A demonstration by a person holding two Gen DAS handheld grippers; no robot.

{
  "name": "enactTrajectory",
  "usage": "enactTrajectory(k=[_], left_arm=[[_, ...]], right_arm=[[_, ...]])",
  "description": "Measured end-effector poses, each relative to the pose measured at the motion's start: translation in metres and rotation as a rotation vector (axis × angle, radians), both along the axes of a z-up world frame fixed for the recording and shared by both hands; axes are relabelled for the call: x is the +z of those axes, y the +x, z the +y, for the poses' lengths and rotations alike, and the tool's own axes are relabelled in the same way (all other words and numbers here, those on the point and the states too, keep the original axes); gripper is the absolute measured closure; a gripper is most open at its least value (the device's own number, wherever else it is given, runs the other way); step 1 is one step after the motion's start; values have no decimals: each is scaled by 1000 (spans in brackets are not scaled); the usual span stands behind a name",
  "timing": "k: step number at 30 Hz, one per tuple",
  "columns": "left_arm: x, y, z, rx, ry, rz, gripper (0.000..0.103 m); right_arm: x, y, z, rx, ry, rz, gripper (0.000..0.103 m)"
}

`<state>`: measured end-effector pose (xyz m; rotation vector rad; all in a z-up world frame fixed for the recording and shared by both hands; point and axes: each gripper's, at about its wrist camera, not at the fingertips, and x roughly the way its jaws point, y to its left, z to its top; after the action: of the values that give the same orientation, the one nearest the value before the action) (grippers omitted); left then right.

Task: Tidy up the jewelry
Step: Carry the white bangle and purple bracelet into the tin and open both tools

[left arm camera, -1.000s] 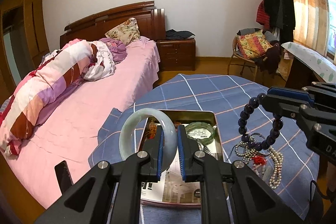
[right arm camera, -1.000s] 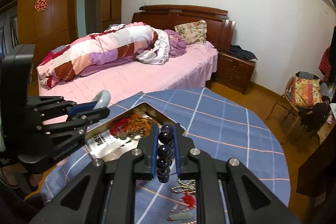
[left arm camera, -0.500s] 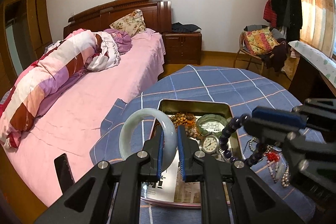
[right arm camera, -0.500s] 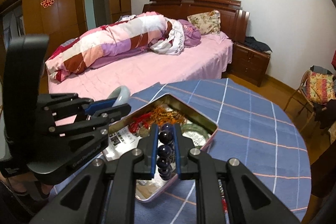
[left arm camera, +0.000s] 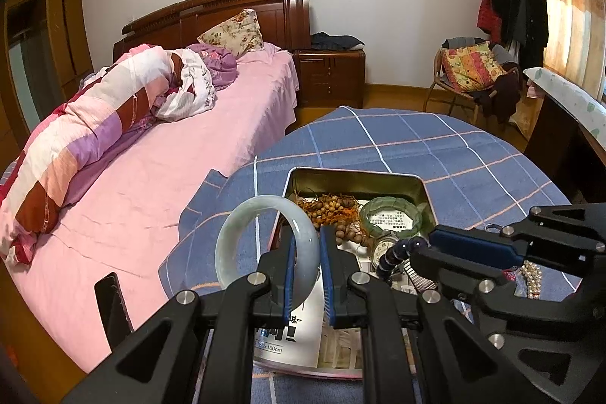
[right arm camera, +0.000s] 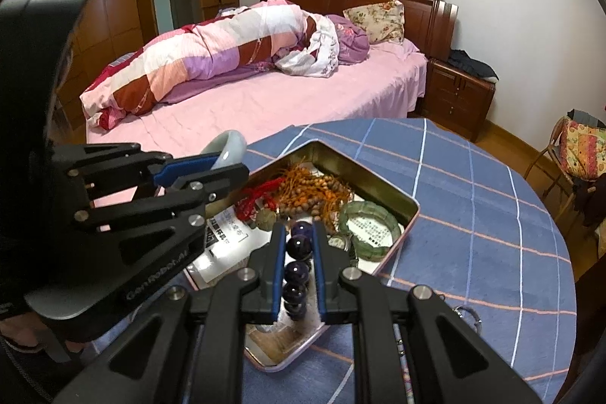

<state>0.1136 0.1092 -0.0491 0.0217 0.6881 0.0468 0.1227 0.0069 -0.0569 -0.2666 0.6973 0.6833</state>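
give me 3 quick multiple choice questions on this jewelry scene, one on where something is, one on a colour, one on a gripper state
1. Where is the green bracelet?
A. on the bed
B. inside the tin
C. on the chair

2. What colour is the bangle in the left gripper?
A. pale whitish green
B. red
C. black

3. What is the right gripper doing?
A. wide open over the cloth
B. shut with nothing in it
C. shut on the dark beads

Answers:
1. B, it lies among the other pieces within the tin's walls.
2. A, the ring between the blue pads is milky pale green.
3. C, a row of dark purple beads sits pinched between its pads.
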Motion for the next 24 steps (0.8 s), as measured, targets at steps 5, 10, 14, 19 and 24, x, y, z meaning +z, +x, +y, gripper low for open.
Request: enactTrajectory(k=[5,10,14,19,24], left_arm=[[-3,3,0,-2,7,10,91],[-6,5,-1,-2,9,18,91],[-8,6,-2,-2,18,18,91],[-10,6,-3,0,32,18,91],[-12,6,-5,-4,42,17,91]], right_arm=[[-4,1,2,3,-9,5,87],[-5,1,3,4,-12,5,87],[-5,1,3,2,-13,5,87],[-9,2,4,0,-15,11,87],[-15,7,1,-9,-19,23,87]])
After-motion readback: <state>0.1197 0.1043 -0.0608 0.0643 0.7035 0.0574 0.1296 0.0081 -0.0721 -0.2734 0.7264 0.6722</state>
